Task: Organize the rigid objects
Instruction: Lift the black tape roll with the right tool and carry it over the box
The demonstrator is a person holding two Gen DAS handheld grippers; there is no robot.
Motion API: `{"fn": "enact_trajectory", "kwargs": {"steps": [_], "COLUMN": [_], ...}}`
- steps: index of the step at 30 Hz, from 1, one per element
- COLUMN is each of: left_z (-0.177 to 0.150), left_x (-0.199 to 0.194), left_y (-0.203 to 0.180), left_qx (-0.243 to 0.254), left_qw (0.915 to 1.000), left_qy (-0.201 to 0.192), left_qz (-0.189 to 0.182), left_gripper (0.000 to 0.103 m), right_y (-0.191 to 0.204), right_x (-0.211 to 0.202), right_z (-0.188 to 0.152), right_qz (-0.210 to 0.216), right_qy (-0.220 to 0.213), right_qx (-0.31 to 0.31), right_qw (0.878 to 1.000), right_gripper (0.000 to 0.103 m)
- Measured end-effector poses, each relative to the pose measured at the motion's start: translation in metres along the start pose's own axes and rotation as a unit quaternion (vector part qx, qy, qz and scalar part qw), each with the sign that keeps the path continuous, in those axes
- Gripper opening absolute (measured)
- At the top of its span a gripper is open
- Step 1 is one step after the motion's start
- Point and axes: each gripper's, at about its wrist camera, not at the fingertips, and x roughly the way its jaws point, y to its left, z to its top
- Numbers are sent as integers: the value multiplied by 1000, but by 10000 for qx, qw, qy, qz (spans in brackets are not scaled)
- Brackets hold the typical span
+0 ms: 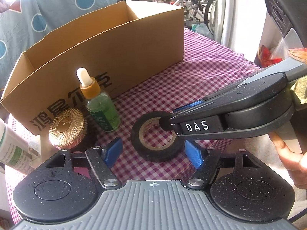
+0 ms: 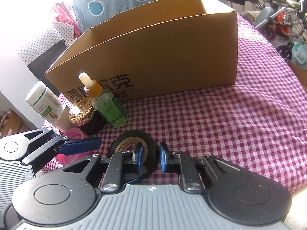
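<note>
A black tape roll (image 1: 156, 137) lies flat on the checked cloth; it also shows in the right wrist view (image 2: 134, 143). My right gripper (image 2: 150, 158) straddles the roll's near wall, one finger inside the hole and one outside, jaws not closed on it. In the left wrist view it comes in from the right (image 1: 168, 121). My left gripper (image 1: 153, 153) is open and empty just in front of the roll. A green dropper bottle (image 1: 99, 103) and a gold-lidded jar (image 1: 66, 127) stand before the open cardboard box (image 1: 115, 51).
A white tube (image 2: 43, 101) lies at the left by the jar. A pink object (image 2: 73, 134) lies near the left gripper. The checked cloth (image 2: 230, 124) extends to the right of the box. Wheelchairs stand beyond the table.
</note>
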Motion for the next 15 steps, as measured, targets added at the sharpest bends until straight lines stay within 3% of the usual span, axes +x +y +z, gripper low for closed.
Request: {"fn": "enact_trajectory", "kwargs": {"steps": [6, 15], "left_z": [6, 11], "left_x": [11, 14], "left_y": [-9, -7], "left_qx": [35, -81], "left_qw": [10000, 10000], "left_qy": [53, 32], "left_qz": [12, -35], "left_gripper": [72, 67], "right_y": [-10, 1], "right_x": [-5, -5], "right_z": [-3, -8], "right_qz": [135, 17], "right_qy": [-36, -154], "right_qx": [94, -186], "right_qw": [9999, 9997], "right_gripper": [19, 19]}}
